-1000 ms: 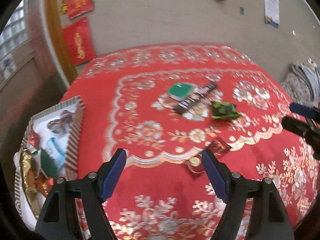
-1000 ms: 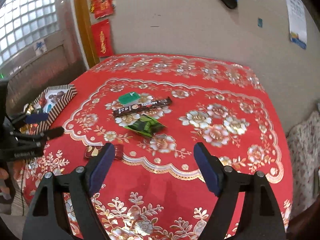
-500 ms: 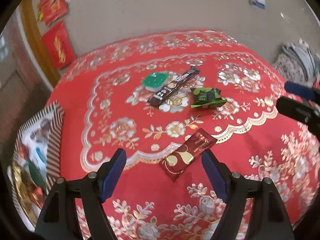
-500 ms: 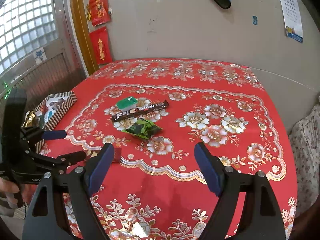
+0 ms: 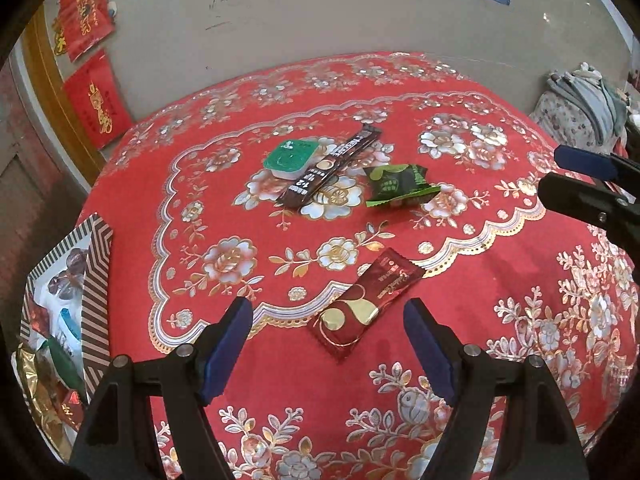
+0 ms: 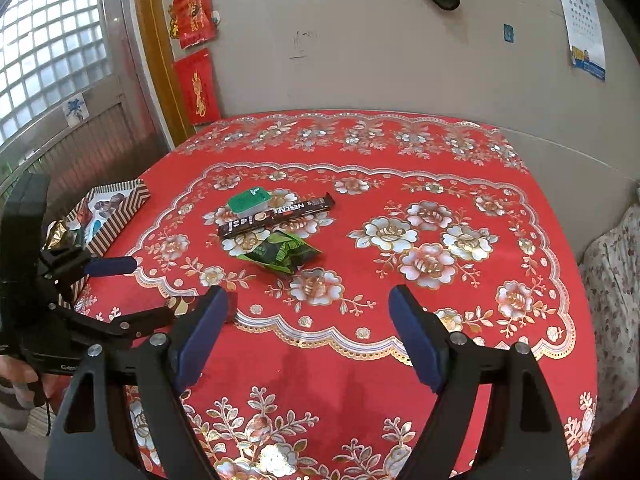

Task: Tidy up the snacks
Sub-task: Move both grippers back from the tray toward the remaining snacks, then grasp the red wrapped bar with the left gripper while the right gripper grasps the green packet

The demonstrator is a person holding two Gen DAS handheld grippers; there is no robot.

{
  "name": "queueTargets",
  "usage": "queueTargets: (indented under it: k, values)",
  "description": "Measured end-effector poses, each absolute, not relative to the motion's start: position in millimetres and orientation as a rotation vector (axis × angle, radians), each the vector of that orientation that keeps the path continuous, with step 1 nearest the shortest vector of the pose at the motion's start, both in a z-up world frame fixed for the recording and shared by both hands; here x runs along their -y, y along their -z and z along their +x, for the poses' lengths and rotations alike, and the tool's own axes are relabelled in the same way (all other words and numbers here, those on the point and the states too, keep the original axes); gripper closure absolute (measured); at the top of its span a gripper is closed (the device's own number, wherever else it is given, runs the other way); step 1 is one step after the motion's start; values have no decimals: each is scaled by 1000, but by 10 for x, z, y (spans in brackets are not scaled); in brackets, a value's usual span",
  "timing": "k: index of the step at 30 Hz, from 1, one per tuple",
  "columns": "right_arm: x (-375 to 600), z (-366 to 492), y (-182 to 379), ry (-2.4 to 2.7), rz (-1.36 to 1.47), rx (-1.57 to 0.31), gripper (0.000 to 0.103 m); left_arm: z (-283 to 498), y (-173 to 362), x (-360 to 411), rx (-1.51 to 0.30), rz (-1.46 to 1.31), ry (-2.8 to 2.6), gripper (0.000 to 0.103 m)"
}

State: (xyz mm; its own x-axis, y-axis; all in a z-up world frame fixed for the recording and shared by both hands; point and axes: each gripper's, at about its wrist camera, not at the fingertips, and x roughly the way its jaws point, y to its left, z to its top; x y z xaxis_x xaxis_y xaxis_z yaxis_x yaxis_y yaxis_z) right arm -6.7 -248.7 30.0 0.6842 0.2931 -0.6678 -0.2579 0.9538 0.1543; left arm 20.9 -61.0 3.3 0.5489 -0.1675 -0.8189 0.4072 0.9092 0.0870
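I hold my left gripper (image 5: 328, 336) spread over the red packet (image 5: 366, 306), which lies flat on the cloth (image 5: 520, 320), to straddle it for pickup. Box (image 5: 98, 280) sits left of the packet. My right gripper (image 6: 308, 328) waits spread, empty.

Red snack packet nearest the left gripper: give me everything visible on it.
The red snack packet is a flat, glossy foil-look pillow pack, dark red with gold round shapes and gold script, crimped ends. It looks sealed and lies flat on the red floral tablecloth, set diagonally, its far end up and right. It sits alone, nearer than the other snacks, just ahead of the open left gripper, whose fingers do not touch it. Only the cloth touches it.
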Motion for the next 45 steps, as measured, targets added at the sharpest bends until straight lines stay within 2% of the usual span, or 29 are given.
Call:
queueTargets:
  k: [11,45]
  values:
    - [2204,-27,-202,-312,-13,-793,20,223,68,613,-944,328,414,24]
    - [2324,-8,-165,-306,41,-812,20,474,316,723,-1035,369,586,25]
